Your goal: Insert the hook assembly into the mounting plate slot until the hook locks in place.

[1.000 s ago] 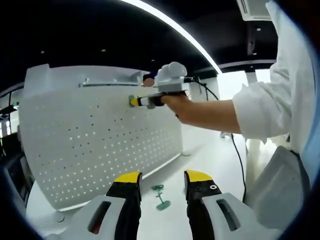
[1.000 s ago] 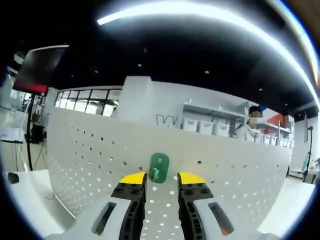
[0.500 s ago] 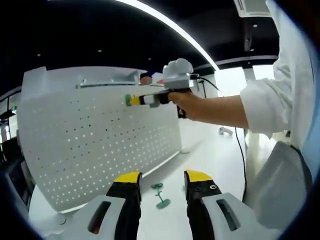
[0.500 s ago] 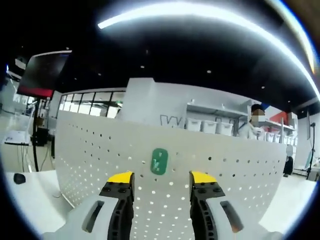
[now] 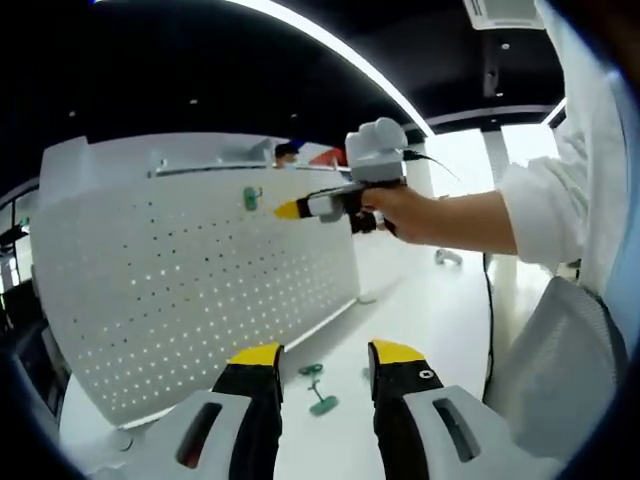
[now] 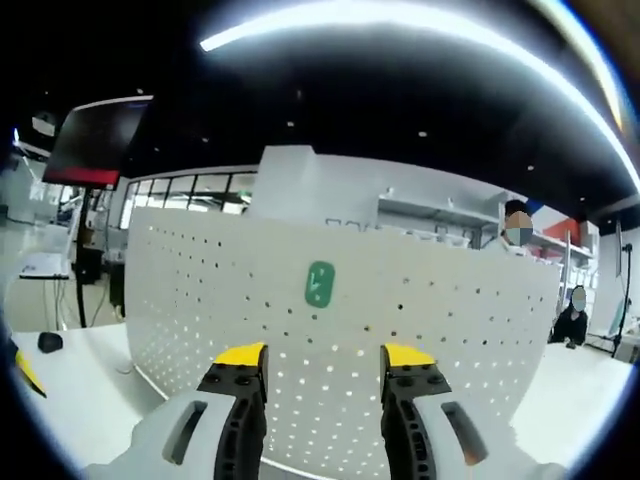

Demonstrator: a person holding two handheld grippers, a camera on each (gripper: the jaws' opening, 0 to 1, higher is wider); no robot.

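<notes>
White perforated mounting plate (image 6: pixel 330 340), upright on a white worktop (image 5: pixel 420 330), curved by the lens. Green hook assembly (image 6: pixel 319 284) seated flat on the plate's face in its upper rows, upright, with nothing touching it; in the left gripper view the same hook (image 5: pixel 251 198) stands out from the upper part of the plate (image 5: pixel 180 290). Right tool (image 6: pixel 323 358): yellow-tipped jaws spread apart and empty, below the hook and well clear of it; seen from the other side, the right tool (image 5: pixel 288 210) is held level by a hand (image 5: pixel 395 208) with a white sleeve, its tip just beside the hook but apart from it. Left tool (image 5: pixel 321 356): jaws parted, holding nothing, low over the worktop. Second green hook piece (image 5: pixel 320 390) lying loose on the worktop between those jaws, near the plate's foot.
</notes>
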